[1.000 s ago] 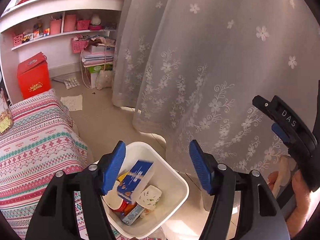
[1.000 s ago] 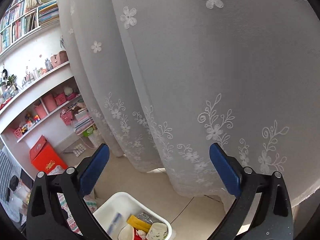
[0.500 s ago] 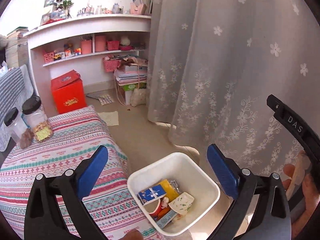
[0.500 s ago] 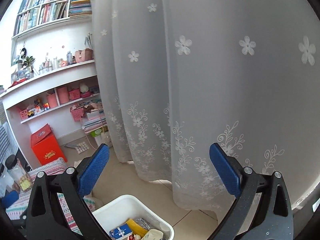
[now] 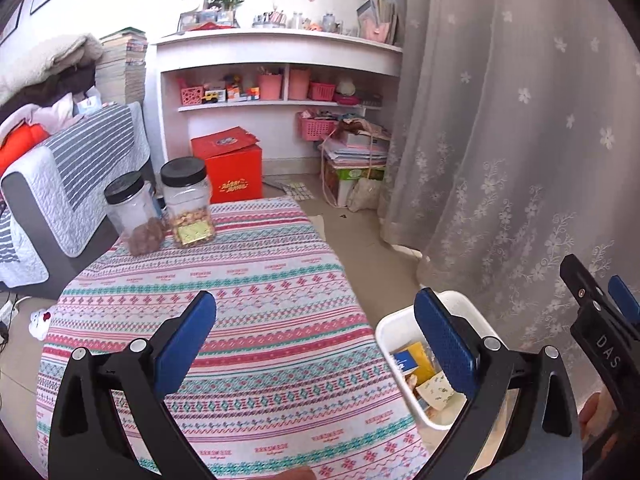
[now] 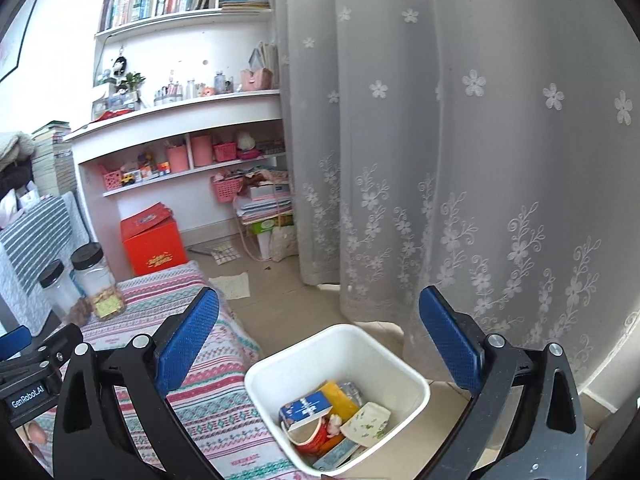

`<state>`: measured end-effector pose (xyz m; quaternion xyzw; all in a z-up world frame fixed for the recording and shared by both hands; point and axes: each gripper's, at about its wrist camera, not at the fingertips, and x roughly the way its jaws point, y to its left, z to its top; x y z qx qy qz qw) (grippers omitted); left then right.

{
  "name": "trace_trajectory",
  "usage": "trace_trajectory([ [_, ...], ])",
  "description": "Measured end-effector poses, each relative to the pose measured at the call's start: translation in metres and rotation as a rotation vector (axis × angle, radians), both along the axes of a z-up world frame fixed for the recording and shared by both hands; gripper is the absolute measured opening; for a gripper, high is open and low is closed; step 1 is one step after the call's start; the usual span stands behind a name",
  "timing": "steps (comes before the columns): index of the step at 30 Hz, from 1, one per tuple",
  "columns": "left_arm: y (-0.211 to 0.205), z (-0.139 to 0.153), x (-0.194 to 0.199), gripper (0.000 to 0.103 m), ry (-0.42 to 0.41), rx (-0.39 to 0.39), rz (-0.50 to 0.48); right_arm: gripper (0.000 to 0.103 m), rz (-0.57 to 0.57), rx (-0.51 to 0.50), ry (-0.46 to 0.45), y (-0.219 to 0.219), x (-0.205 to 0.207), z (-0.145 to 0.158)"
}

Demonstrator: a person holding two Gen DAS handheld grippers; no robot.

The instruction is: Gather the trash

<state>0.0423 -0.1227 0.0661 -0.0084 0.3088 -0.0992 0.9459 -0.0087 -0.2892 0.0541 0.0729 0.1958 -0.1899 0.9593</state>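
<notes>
Trash bin (image 6: 416, 384) beside table edge (image 6: 240, 344), claws (image 5: 316, 344) (image 6: 320, 340) empty

bin (image 6: 416, 390) right of table (image 5: 260, 280), trash (image 6: 332, 420) inside

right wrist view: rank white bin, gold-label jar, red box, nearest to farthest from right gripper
1. White bin, on the floor just below the right gripper.
2. Gold-label jar, left, on the patterned table.
3. Red box, farther back, by the shelves.

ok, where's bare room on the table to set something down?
The patterned cloth lies bare from the two jars at the far edge down to the left claw. Crowded spots: the jars' corner, and the bin on the floor beside the table, partly filled with trash.
</notes>
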Motion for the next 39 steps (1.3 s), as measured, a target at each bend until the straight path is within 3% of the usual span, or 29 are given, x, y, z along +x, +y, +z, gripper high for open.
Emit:
trace_trajectory([
  [5,0.045,-0.019,-0.007,0.096,0.020,-0.043,0.078,0.096,0.065,0.002,0.045,0.028,0.014,-0.017],
  [9,0.062,-0.032,-0.011,0.096,0.009,-0.034,0.108,0.096,0.104,-0.009,0.067,0.045,0.019,-0.027],
  [14,0.061,-0.041,-0.009,0.096,0.011,-0.013,0.094,0.096,0.118,-0.055,0.063,0.056,0.019,-0.031],
  [23,0.057,-0.035,-0.012,0.096,-0.060,0.030,0.132,0.096,0.107,-0.094,0.035,0.063,0.020,-0.033],
  [39,0.061,-0.035,-0.007,0.096,-0.038,0.019,0.148,0.096,0.126,-0.109,0.028,0.067,0.019,-0.032],
])
